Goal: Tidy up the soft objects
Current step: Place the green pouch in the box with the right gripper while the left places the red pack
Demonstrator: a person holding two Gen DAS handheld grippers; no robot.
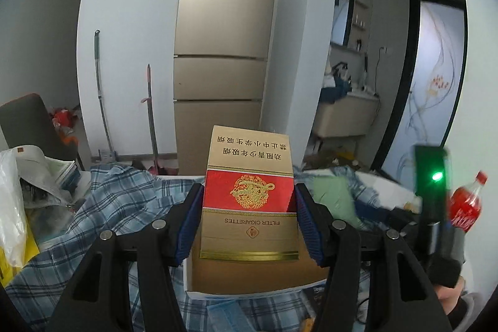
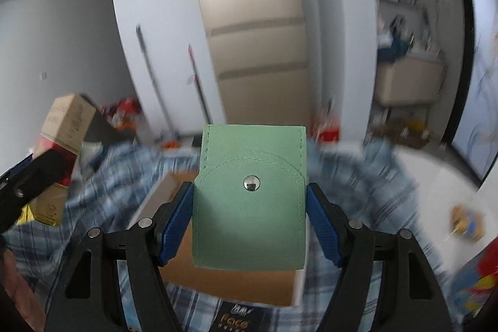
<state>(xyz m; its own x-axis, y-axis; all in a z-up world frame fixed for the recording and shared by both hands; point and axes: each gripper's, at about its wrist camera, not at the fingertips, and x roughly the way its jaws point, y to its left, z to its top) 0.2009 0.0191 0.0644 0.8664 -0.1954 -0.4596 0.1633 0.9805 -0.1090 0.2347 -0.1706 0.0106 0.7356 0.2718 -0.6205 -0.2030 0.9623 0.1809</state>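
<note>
My left gripper is shut on a gold and red cigarette carton, held above an open cardboard box that lies on blue plaid cloth. My right gripper is shut on a pale green pouch with a metal snap, held above the same box. In the right wrist view the carton and the left gripper's finger show at far left. In the left wrist view the right gripper's body stands at right, and part of the green pouch shows beside my right finger.
A gold fridge stands behind. A red soda bottle is at right. Bags and books pile at left. Mop handles lean on the wall. A dark packet lies before the box.
</note>
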